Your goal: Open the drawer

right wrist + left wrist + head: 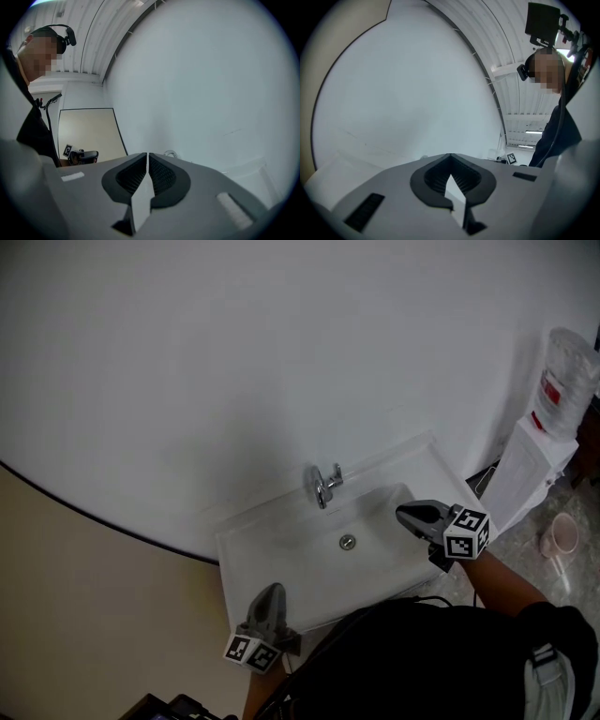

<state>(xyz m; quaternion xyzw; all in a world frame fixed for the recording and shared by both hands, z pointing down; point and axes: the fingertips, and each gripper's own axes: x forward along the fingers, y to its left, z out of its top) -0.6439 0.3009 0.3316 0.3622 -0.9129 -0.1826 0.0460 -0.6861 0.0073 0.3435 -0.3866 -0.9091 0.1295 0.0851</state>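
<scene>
Both claws, the left gripper (271, 592) and the right gripper (403, 514), are closed and empty above the white ceramic washbasin (246, 538). No drawer is visible; probably it lies below the basin front, nearer the left gripper.

You're at a washroom corner in what looks like a plain utility or industrial building: a white wash basin (272, 554) with 1 chrome tap (325, 486) and a drain (347, 542) sits against a bare white wall (234, 362). To your right a white water dispenser (525, 474) carries an upturned bottle (567, 381), and a pink cup (562, 535) sits on the speckled floor (520, 554). The left gripper view shows a ribbed panel ceiling (520, 98) with a strip light (534, 132)
</scene>
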